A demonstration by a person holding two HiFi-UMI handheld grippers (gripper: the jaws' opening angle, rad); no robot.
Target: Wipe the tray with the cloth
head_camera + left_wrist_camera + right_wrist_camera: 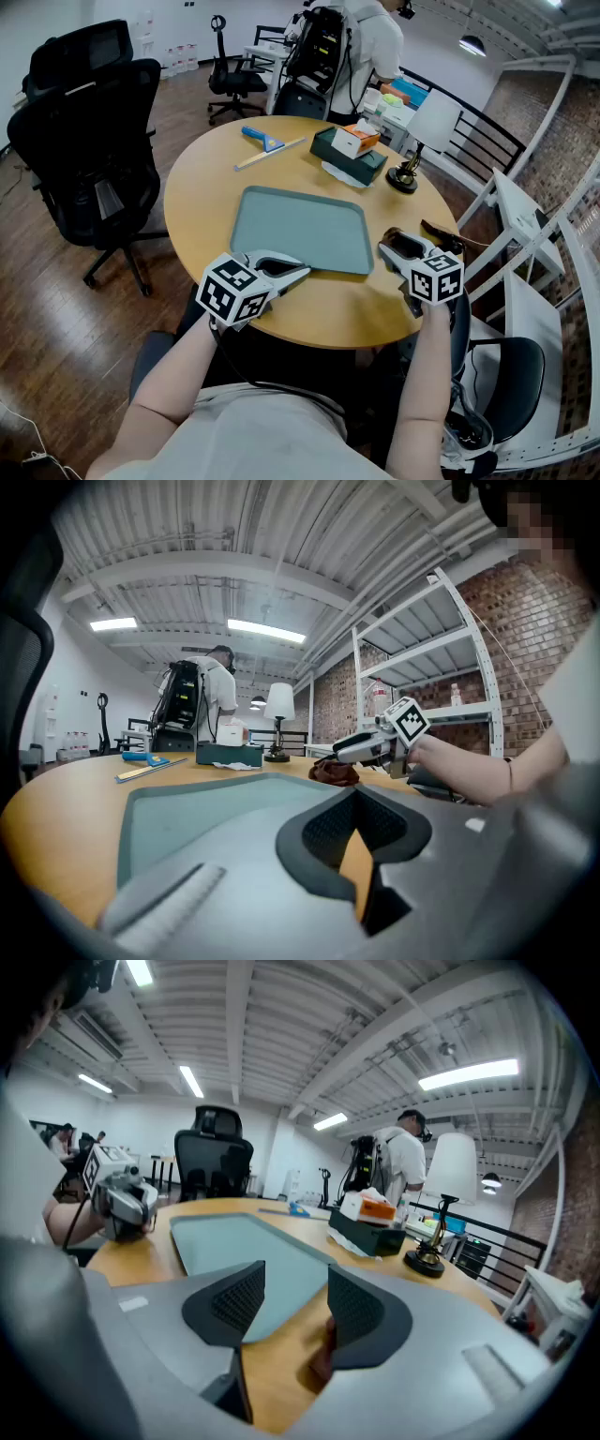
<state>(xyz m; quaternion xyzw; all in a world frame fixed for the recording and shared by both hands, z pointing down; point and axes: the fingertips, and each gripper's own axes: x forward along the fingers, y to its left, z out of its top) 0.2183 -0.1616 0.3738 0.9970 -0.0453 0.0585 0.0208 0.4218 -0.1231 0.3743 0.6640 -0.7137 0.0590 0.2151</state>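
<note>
The teal tray (pixel 300 230) lies flat in the middle of the round wooden table (pixel 202 187). A dark reddish-brown cloth (pixel 442 236) sits crumpled on the table just right of the tray; the left gripper view shows the cloth (pixel 333 771) too. My right gripper (pixel 392 242) is open between the tray's right edge and the cloth. Its jaws (pixel 295 1288) frame the tray (pixel 244 1246), and a brown sliver of cloth (pixel 323 1354) peeks out beside the right jaw. My left gripper (pixel 302 271) is shut and empty at the tray's near left corner, tips (pixel 356 799) over the tray (pixel 187 817).
A dark green tissue box (pixel 349 153) with a small orange-white box on it, a desk lamp (pixel 412 159), a blue squeegee (pixel 262 139) and a wooden ruler (pixel 270 154) lie at the far side. Black office chairs (pixel 89 141) stand left, white shelving (pixel 534 244) right. A person with a backpack (pixel 356 47) stands behind the table.
</note>
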